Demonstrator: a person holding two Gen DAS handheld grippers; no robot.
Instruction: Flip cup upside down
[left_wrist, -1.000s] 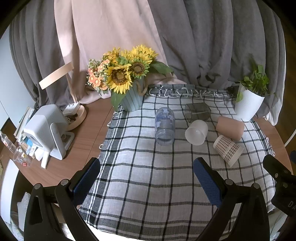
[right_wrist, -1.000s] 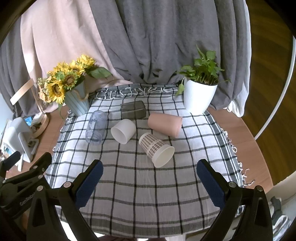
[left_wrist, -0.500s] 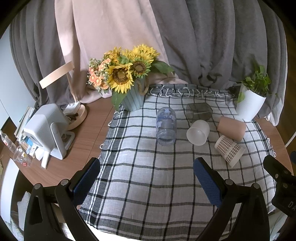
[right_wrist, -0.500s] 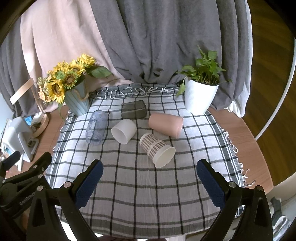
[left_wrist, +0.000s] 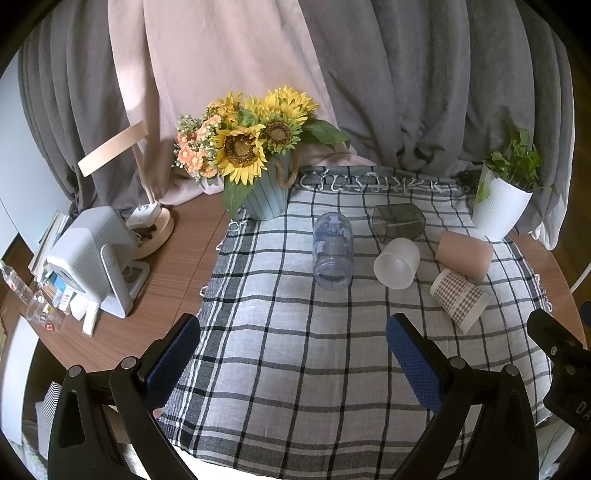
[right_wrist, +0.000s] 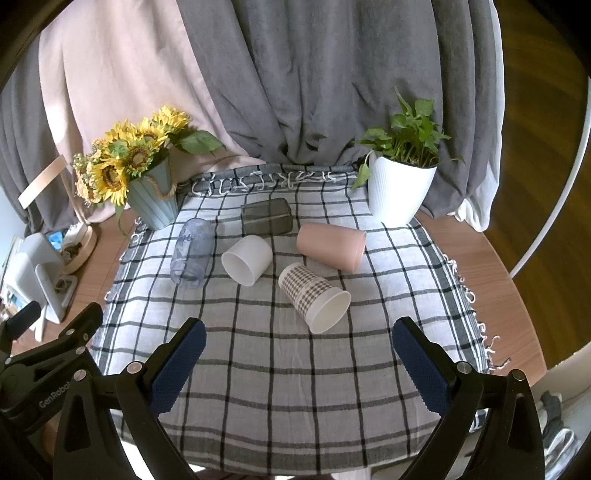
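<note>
Several cups lie on their sides on a checked cloth (right_wrist: 280, 369): a clear blue cup (right_wrist: 192, 251) (left_wrist: 332, 251), a white cup (right_wrist: 247, 260) (left_wrist: 397, 262), a pink cup (right_wrist: 330, 245) (left_wrist: 465, 254), a checked paper cup (right_wrist: 314, 297) (left_wrist: 460, 299) and a dark grey square cup (right_wrist: 266, 219) (left_wrist: 399, 221). My left gripper (left_wrist: 291, 363) is open and empty above the cloth's near left part. My right gripper (right_wrist: 297, 367) is open and empty, nearer than the paper cup.
A blue vase of sunflowers (left_wrist: 266, 195) (right_wrist: 153, 203) stands at the cloth's far left corner. A white plant pot (right_wrist: 399, 192) (left_wrist: 498, 210) stands at the far right. A white device (left_wrist: 96, 258) and a lamp base (left_wrist: 155, 232) sit on the wooden table at left. Curtains hang behind.
Both views have shifted slightly; the cups look a little farther off in the left wrist view. No cup has moved and both grippers stay open.
</note>
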